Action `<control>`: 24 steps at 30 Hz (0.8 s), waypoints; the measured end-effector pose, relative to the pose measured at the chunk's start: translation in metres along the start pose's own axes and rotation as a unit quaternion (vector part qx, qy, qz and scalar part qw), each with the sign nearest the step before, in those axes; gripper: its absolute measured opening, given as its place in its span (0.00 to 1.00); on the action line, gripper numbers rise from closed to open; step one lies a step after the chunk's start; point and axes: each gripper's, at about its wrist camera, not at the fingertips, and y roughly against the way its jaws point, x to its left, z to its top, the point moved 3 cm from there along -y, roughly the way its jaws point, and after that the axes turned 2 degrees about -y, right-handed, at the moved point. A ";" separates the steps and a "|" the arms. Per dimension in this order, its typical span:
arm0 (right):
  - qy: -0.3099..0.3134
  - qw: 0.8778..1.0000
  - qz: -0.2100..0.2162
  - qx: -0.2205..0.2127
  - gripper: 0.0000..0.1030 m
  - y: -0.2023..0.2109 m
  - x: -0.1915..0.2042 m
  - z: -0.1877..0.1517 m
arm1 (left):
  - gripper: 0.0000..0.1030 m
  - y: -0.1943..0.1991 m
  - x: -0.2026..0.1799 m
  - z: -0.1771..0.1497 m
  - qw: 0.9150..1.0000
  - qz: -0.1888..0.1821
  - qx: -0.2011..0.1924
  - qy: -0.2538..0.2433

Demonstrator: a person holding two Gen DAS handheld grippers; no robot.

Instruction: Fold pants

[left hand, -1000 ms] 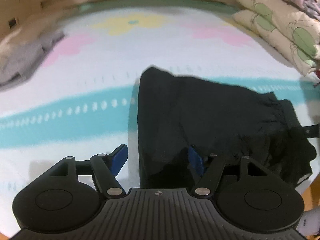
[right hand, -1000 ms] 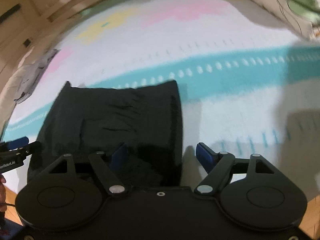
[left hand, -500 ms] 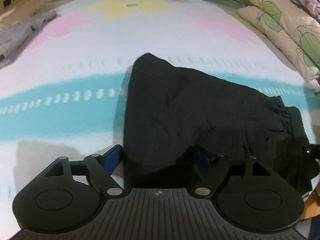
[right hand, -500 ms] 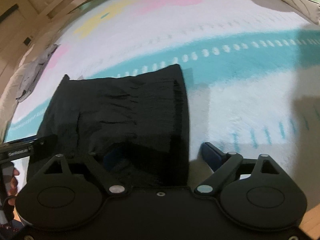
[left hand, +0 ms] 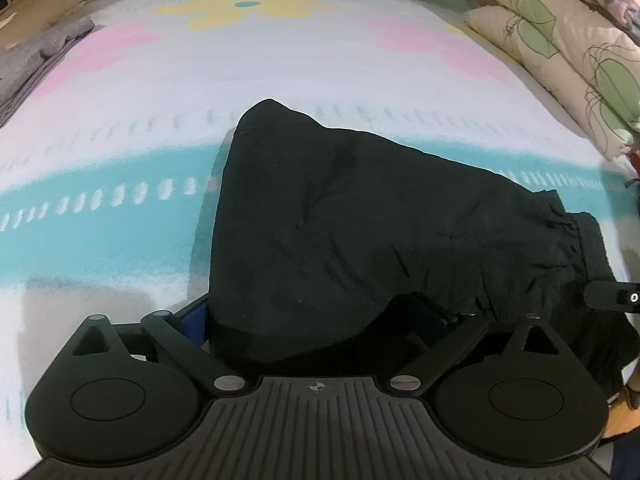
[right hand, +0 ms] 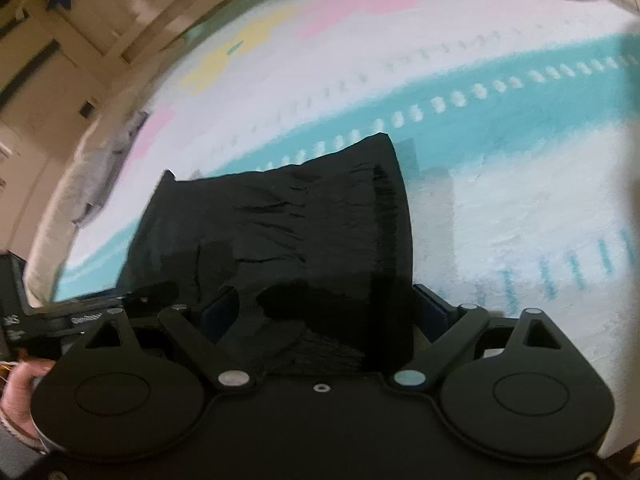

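Note:
Folded black pants (left hand: pixel 360 232) lie on the flowered bedspread (left hand: pixel 280 52), with the gathered waistband to the right. My left gripper (left hand: pixel 312 312) sits low over their near left corner. Its jaws are opening wide, cloth lies between the blue fingers (left hand: pixel 192 314), and the right finger is lost against the black fabric. My right gripper (right hand: pixel 324 306) is at the waistband end of the pants (right hand: pixel 280 220). Its jaws are also opening, and fabric is bunched between its fingers (right hand: pixel 430 304). Each view shows part of the other gripper at its edge.
Patterned pillows (left hand: pixel 560 48) are stacked at the bed's right side. A grey garment (left hand: pixel 36 56) lies at the far left edge. A person's hand (right hand: pixel 20 396) holds the left gripper's handle. Wooden panelling (right hand: pixel 100 20) runs behind the bed.
Both grippers have dropped closer to the pants, which now fill more of each view. Both pairs of fingers have spread wider, with the near edge of the cloth lying between them.

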 end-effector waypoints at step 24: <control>0.050 0.999 0.002 -0.003 0.28 0.006 0.012 -0.001 | 0.27 0.016 -0.012 0.003 0.998 0.031 -0.025 -0.048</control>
